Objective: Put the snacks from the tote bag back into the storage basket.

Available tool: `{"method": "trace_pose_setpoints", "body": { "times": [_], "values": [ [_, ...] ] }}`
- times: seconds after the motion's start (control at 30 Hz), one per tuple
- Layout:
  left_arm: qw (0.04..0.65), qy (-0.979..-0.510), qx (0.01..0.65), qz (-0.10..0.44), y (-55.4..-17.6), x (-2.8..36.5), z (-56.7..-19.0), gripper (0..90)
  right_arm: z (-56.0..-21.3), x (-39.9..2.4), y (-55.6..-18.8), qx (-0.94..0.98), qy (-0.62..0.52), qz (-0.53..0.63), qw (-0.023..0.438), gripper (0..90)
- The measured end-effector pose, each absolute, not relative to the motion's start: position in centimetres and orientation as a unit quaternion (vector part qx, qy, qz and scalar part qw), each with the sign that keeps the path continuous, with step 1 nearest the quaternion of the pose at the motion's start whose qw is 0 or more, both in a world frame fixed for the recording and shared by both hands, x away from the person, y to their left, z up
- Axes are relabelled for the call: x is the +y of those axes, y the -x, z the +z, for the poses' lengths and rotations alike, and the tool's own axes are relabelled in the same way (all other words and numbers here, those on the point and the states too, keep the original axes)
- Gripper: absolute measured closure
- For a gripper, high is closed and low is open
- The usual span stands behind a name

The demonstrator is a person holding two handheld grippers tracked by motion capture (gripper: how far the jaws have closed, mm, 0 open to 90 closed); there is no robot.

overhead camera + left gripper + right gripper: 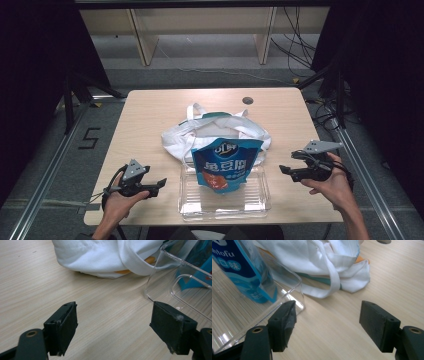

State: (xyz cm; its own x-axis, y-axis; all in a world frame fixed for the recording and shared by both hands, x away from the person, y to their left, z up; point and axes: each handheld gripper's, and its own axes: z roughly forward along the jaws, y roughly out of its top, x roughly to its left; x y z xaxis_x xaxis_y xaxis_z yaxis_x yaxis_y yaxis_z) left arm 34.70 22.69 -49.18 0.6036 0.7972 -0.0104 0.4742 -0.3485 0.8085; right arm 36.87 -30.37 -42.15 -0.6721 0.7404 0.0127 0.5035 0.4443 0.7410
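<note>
A blue snack bag (pixel 227 165) stood in a clear plastic bin (pixel 225 202) at the table's (pixel 150 107) near-centre, leaning against a white tote bag (pixel 210 131), possibly holding something orange. Left gripper (pixel 159 186) and right gripper (pixel 284 170) flanked the bin, jaws apart, empty.

Orange item (pixel 123 271) mostly buried under white cloth bag (pixel 105 257), identity not readable. Blue snack pouch (pixel 242 270) cut off at 12 and 9 o'clock edges in right gripper view. Clear plastic tray (pixel 175 277) truncated at 3 o'clock in left gripper view. Pouch lettering in high view too small to read.
</note>
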Motion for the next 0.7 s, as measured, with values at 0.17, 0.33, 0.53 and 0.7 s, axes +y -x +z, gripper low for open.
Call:
{"method": "trace_pose_setpoints", "body": {
  "times": [0.17, 0.33, 0.53, 0.7],
  "values": [
    [0.409, -0.792, 0.407, 0.201, -34.7, 22.7, -49.2, 20.8, -43.4, -30.5, -36.7, 0.827, -0.384, 0.38, 0.159, 30.1],
    [0.412, -0.791, 0.408, 0.195, -34.7, 22.6, -49.2, 20.8, -43.9, -30.6, -36.4, 0.819, -0.394, 0.384, 0.163, 30.1],
    [0.423, -0.781, 0.417, 0.194, -34.6, 22.4, -49.3, 20.8, -45.2, -30.8, -36.2, 0.811, -0.403, 0.387, 0.172, 30.0],
    [0.416, -0.788, 0.407, 0.2, -34.6, 22.5, -49.2, 20.8, -45.7, -30.8, -36.1, 0.813, -0.396, 0.39, 0.175, 29.6]
  ]
}}
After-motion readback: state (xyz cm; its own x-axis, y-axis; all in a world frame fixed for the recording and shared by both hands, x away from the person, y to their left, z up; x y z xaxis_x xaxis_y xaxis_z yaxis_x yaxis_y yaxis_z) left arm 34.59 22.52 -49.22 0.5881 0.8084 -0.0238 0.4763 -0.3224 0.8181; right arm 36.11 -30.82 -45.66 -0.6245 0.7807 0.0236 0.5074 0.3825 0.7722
